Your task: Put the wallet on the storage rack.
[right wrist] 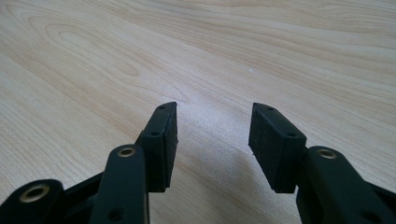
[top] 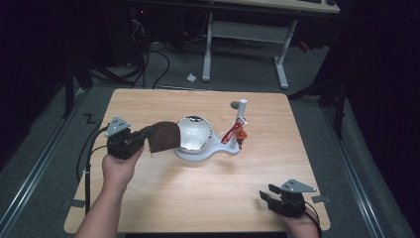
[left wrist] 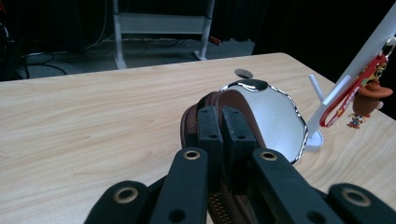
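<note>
While the right gripper rests on the table with jaws apart and empty, the left gripper — clamped on a brown pouch — holds it lifted, touching the mirror.

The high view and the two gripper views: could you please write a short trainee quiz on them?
1. True or false: the left tongs are shut on the brown zipped pouch.
2. What hangs on the white stand?
3. The right tongs are: A open over bare table; B gripping the silver bowl.

Key: 1 true; 2 a red strap with a small figure charm; 3 A.
</note>
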A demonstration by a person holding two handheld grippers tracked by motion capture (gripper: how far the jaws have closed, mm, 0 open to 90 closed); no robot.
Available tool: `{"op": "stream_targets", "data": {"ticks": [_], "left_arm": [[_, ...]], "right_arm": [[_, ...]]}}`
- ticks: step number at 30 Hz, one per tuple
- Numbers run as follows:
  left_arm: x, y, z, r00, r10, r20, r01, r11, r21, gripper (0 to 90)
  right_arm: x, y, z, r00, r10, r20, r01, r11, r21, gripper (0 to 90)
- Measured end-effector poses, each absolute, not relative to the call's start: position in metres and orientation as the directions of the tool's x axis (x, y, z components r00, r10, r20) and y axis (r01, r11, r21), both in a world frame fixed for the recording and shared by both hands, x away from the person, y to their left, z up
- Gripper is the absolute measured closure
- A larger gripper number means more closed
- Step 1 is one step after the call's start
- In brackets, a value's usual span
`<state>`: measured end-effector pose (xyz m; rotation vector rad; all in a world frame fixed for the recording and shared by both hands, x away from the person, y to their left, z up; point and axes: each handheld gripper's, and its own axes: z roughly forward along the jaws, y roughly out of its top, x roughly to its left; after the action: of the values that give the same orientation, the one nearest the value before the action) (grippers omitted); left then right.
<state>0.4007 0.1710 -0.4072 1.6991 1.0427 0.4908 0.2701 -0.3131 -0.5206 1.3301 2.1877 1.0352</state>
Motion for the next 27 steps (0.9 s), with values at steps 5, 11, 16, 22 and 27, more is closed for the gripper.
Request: {"op": "stream_targets", "data": {"ticks": [5, 11, 16, 22, 27], "left_arm": [[0.410, 0.162, -0.403, 0.540, 0.827, -0.157, 0.407, -0.094, 0.909, 87.4], [0.418, 0.150, -0.402, 0.543, 0.827, -0.147, 0.415, -0.111, 0.903, 87.4], [0.423, 0.140, -0.400, 0.546, 0.828, -0.130, 0.419, -0.136, 0.898, 87.4], [0.430, 0.128, -0.403, 0.539, 0.835, -0.111, 0.435, -0.163, 0.885, 87.4], [0.434, 0.120, -0.403, 0.536, 0.838, -0.099, 0.444, -0.180, 0.878, 87.3]], "right_arm": [[0.270, -0.314, -0.521, -0.480, 0.875, 0.060, 0.599, 0.278, 0.751, 52.3], [0.271, -0.315, -0.521, -0.479, 0.876, 0.062, 0.599, 0.274, 0.753, 52.3], [0.271, -0.316, -0.521, -0.479, 0.875, 0.067, 0.600, 0.270, 0.753, 52.4], [0.271, -0.316, -0.521, -0.481, 0.874, 0.071, 0.600, 0.269, 0.754, 52.4], [0.271, -0.317, -0.520, -0.479, 0.875, 0.073, 0.600, 0.266, 0.755, 52.4]]}}
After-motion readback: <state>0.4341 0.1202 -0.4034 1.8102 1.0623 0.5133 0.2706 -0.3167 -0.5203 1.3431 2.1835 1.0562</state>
